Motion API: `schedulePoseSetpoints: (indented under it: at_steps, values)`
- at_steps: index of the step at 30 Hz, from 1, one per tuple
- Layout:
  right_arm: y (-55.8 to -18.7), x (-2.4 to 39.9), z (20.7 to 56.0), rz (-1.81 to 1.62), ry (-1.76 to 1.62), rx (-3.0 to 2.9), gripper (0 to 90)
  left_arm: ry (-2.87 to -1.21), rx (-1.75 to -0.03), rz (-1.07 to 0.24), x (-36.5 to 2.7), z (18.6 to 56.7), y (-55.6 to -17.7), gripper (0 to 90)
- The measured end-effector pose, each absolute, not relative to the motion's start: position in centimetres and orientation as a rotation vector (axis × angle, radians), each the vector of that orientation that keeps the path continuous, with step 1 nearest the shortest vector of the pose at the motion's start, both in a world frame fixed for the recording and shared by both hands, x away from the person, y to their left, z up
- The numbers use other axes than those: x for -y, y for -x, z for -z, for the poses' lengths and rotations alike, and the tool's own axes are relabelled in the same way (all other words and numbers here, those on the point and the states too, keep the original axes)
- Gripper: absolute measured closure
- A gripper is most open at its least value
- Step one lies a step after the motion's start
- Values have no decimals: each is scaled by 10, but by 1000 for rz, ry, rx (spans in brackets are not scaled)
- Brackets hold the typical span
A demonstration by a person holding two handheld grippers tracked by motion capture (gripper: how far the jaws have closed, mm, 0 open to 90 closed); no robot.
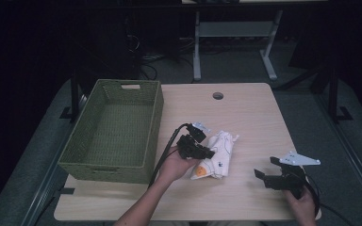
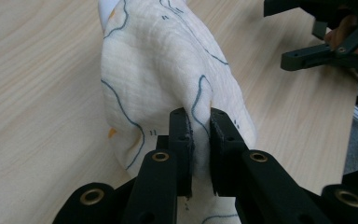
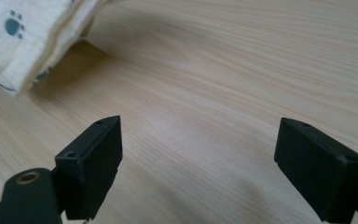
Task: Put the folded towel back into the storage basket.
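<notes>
The left gripper (image 2: 199,122) pinches a fold of the cloth (image 2: 168,70), probably to lift it (basket (image 1: 87,155) nearby), while the right gripper (image 3: 214,154) waits spread wide.

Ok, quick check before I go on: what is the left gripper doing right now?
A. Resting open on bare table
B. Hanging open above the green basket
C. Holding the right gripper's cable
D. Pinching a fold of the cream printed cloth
D: in the left gripper view the left gripper has its jaws closed on a raised fold of the cloth, beside the basket, not over it.
</notes>
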State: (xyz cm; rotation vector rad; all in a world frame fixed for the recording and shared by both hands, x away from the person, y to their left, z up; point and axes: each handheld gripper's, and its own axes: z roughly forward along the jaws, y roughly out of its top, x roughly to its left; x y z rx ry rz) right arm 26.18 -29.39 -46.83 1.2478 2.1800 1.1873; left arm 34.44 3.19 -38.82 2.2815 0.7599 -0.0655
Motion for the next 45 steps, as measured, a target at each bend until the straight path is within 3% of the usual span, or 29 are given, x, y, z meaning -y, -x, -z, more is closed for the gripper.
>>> schedulePoseSetpoints:
  at_steps: [45]
  values:
    - [-264, 296, 470, -1156, -1257, -2182, 148, -2161, -800, 16, -121, 296, -341, 813]
